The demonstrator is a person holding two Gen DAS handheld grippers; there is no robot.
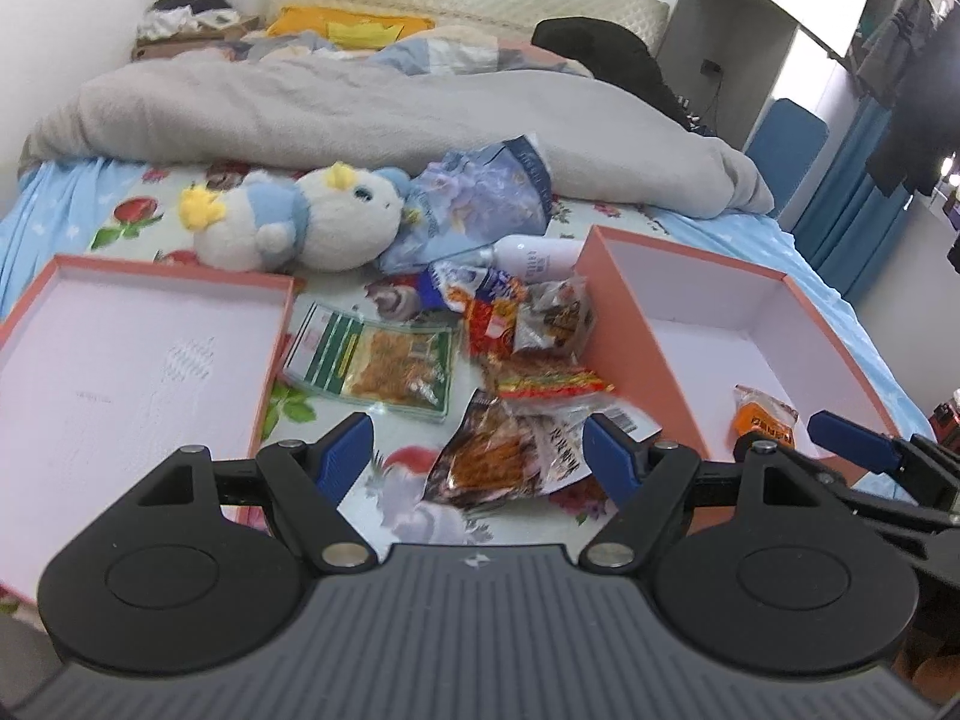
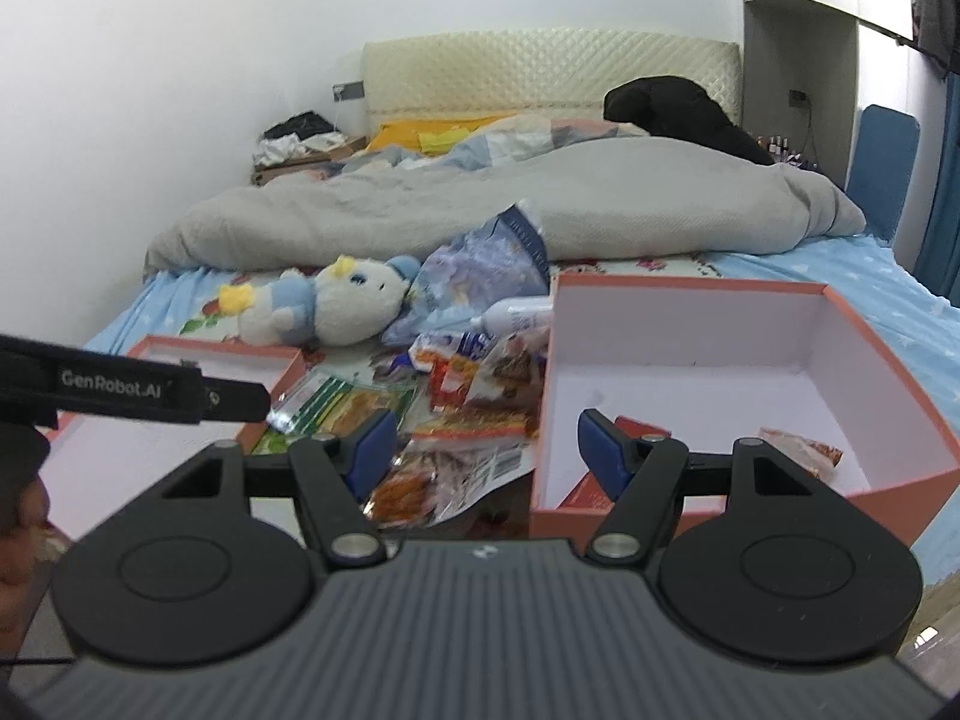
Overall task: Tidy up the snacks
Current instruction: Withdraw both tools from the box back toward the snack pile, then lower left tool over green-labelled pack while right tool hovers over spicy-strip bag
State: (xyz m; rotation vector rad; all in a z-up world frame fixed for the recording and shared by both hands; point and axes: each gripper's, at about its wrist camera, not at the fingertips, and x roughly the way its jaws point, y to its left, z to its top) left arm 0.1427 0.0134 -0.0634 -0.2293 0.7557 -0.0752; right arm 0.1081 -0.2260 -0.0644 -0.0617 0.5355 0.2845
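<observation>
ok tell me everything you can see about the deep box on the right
The deep box is an open-topped rectangular carton, apparently cardboard, salmon-orange outside and white inside, with tall straight walls. It sits upright on the patterned bedsheet, to the right of the snack pile, whose packets press against its left wall. A few packets already lie on its floor: an orange one, a reddish one and a red one partly hidden by the right gripper's fingers.

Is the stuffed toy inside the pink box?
No, the stuffed toy lies on the bed sheet, behind the shallow pink box.
</observation>
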